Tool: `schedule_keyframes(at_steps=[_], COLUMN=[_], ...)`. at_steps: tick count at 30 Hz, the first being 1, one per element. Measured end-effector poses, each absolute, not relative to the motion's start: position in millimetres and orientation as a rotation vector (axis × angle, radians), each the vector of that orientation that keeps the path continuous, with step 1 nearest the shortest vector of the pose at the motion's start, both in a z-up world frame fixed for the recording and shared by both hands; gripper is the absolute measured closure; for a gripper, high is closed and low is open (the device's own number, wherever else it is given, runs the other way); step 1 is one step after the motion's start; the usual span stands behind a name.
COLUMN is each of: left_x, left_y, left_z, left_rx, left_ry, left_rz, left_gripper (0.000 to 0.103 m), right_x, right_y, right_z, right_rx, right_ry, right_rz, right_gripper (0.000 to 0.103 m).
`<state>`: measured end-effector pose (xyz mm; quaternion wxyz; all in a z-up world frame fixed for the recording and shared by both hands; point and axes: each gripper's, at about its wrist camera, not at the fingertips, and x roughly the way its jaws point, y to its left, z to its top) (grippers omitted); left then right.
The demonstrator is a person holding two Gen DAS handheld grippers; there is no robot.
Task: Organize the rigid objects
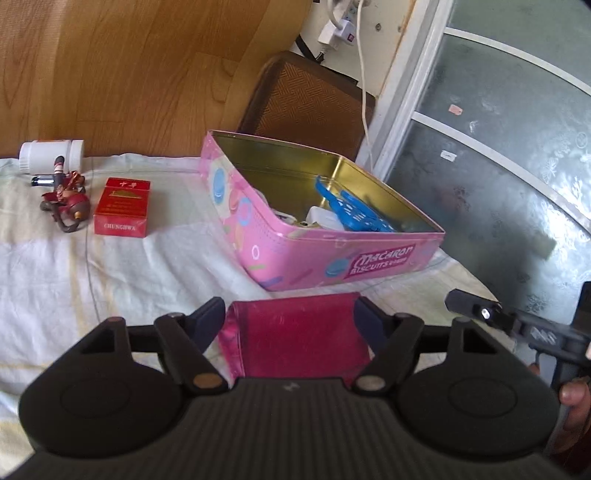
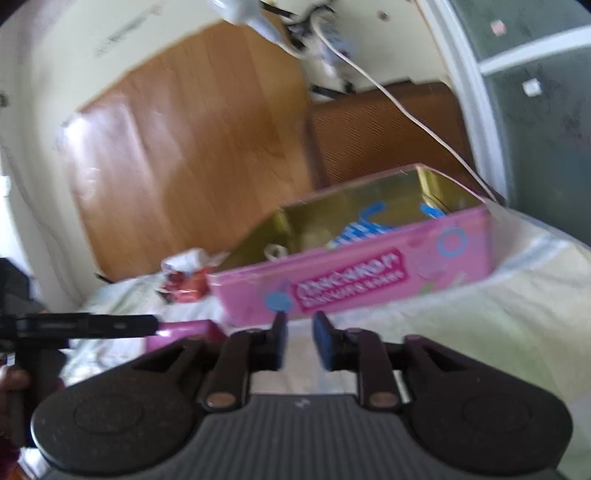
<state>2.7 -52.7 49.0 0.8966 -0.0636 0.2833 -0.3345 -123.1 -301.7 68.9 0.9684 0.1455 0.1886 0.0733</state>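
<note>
My left gripper [image 1: 290, 317] is shut on a magenta box [image 1: 295, 336], held just in front of an open pink biscuit tin [image 1: 258, 236]. The tin holds a blue plastic item [image 1: 354, 210] and a white item [image 1: 325, 218]. A red cigarette pack [image 1: 122, 206], a red toy figure [image 1: 66, 199] and a white bottle [image 1: 51, 155] lying on its side sit at the far left. My right gripper [image 2: 299, 332] is slightly open and empty, just short of the tin's [image 2: 369, 273] front wall. The magenta box [image 2: 181, 332] shows at its left.
A pale cloth [image 1: 74, 280] covers the table. A wooden panel [image 1: 129, 74] and a brown chair back [image 1: 310, 99] stand behind. White cables and plugs [image 1: 343, 26] hang by a frosted glass door [image 1: 498, 147] at the right. The right view is blurred.
</note>
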Motion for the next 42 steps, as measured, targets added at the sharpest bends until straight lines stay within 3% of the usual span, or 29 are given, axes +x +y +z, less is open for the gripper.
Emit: schedule_keyframes(at_steps=[7,9,10,11,12,13,21,22,23,24,29,34,39,42], left_x=[1.5,2.0,2.6,1.8,-0.5,-1.0,13.3,16.7,20.6,25.1,60.1,48.0,16.3,1.3], left_y=[-30.7,-32.6,-36.3,-39.7,-42.7,-45.8,-83.8,-94.3,-105.3,-116.7,-165.0,-144.1,-117.3,-105.3], left_z=[38.3,31.5,27.3,25.5,26.9,30.4,85.9,91.9,96.6,100.0,99.3,112.0,107.3,96.6], left_rx=[-0.198,-0.216,-0.224,-0.222,-0.208,-0.192,-0.177,-0.154,-0.134,-0.114,-0.037,-0.129,-0.096,-0.124], left_ry=[0.663,0.699,0.729,0.735,0.713,0.699,0.494,0.469,0.448,0.428,0.456,0.437,0.509,0.557], left_rz=[-0.623,-0.647,-0.671,-0.663,-0.641,-0.622,-0.736,-0.761,-0.782,-0.793,-0.787,-0.838,-0.856,-0.878], left_gripper=[0.026,0.037,0.044,0.044,0.044,0.044,0.045,0.046,0.046,0.047,0.047,0.045,0.042,0.039], right_x=[-97.3,-90.0,-86.3,-83.4,-83.8,-84.6,-86.9,-82.6,-75.4,-67.2,-23.0,-57.5,-96.1,-119.5], right_y=[-238.8,-224.7,-220.3,-215.7,-212.9,-211.7,-238.1,-241.5,-245.6,-249.4,-278.4,-314.4,-328.6,-325.0], right_z=[56.2,48.6,45.7,43.3,43.9,46.6,89.9,94.1,96.9,97.7,86.9,86.3,65.4,53.4], right_rx=[0.124,0.087,0.073,0.051,0.027,0.014,-0.017,-0.023,-0.019,-0.009,0.068,0.216,0.314,0.314], right_ry=[0.435,0.461,0.476,0.494,0.489,0.476,0.198,0.182,0.176,0.174,0.241,0.220,0.318,0.343], right_rz=[0.315,0.347,0.359,0.351,0.326,0.316,0.165,0.155,0.148,0.120,-0.016,0.068,0.254,0.222], right_gripper=[0.051,0.050,0.052,0.056,0.069,0.075,0.079,0.085,0.097,0.097,0.097,0.094,0.064,0.062])
